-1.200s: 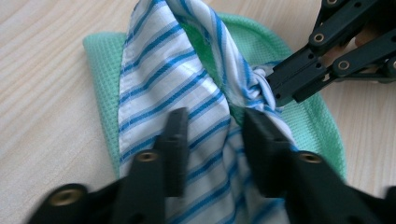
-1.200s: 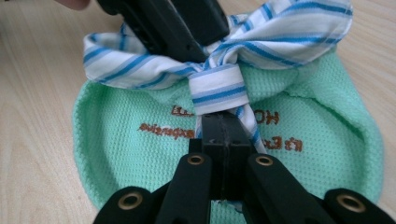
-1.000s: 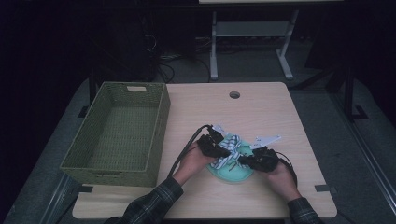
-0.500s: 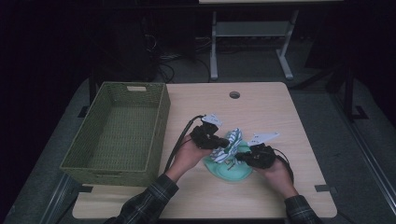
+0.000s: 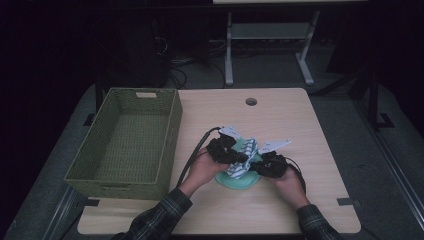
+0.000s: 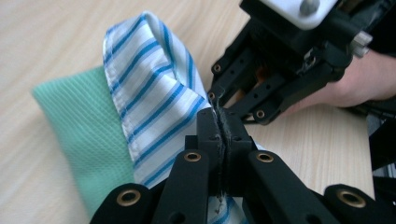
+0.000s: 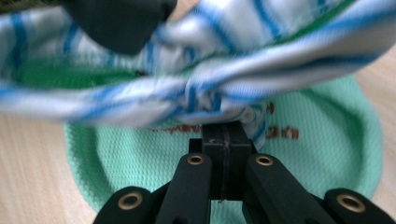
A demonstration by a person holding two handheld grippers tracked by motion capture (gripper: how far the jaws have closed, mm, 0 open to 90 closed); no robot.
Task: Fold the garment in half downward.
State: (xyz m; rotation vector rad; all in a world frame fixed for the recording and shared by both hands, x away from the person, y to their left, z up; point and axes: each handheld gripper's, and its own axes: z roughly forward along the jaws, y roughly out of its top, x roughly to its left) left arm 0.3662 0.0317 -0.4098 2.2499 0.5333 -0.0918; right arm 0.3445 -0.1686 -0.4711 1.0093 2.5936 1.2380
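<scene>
Both claws are pinching the striped cloth (image 6: 154,102): the left gripper (image 6: 219,122) and right gripper (image 7: 224,133) are pressed together on it, above the green mesh piece (image 7: 322,135), whose brown lettering is too blurred to read. Pale wooden table (image 5: 280,115); wicker basket (image 5: 125,137) at left; dark room.

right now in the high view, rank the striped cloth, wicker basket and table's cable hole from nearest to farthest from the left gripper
1. Striped cloth: pinched in the left gripper.
2. Wicker basket: to its left.
3. Cable hole: at the table's far edge.
</scene>
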